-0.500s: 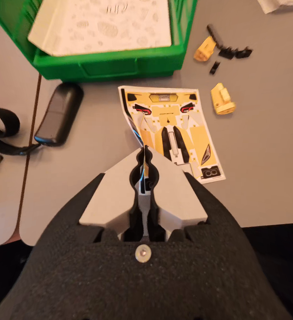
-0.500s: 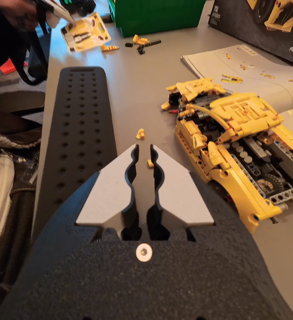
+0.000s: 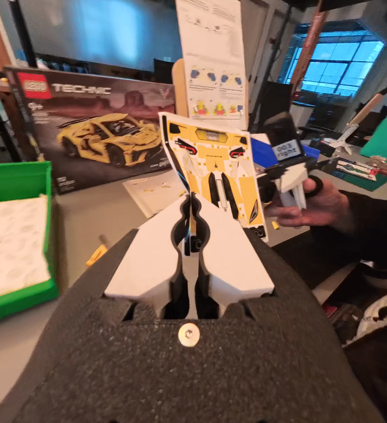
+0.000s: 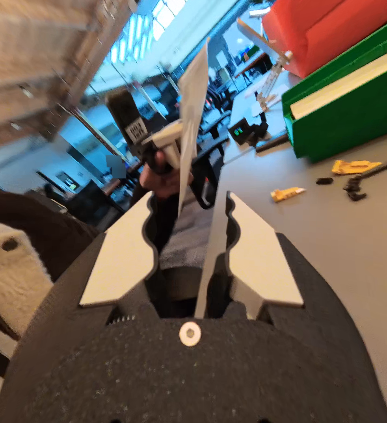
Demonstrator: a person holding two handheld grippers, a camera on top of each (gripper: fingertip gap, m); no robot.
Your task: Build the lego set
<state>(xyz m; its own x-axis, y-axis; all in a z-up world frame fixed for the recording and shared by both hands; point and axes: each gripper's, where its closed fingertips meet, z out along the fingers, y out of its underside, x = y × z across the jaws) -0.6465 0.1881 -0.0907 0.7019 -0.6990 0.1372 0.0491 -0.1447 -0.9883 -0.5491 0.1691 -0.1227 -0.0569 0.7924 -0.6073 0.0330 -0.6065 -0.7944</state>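
At the far left of the left wrist view: a green bin (image 3: 16,297) with a pale paper pad (image 3: 11,245) lying inside it.
Upper left, behind the bin: the set's box (image 3: 91,128), standing up on the grey table (image 3: 91,219), with a yellow car pictured on it.
Low, left of middle: one small yellow piece (image 3: 96,254) lying on the table, close beside the gripper's black body.
Middle of the frame: the left gripper (image 3: 190,196), its two fingers pressed together on the lower left edge of the sticker sheet (image 3: 215,174).
Sticker sheet: held up off the table, standing almost straight, printed side facing the camera. It is yellow, black and white.
How it will handle: I think it is very light and thin, and it bends easily. It can crease or tear if two tools pull on it. It looks smooth, so it might slip.
Where to hold: by a plain edge or corner, not on the printed stickers, and softly.
Above the sheet: a tall white page (image 3: 213,64) with small drawings, standing behind it.
Right of the sheet: the right gripper (image 3: 295,201) in a hand (image 3: 314,210), very near the sheet's right edge. I cannot tell if it touches.
Right wrist view, middle: the right gripper's fingers are spread apart with nothing between them. The sheet shows edge-on, above and ahead of them.
Right wrist view, right side: loose yellow parts (image 4: 355,166) and black parts (image 4: 352,187) on the table.
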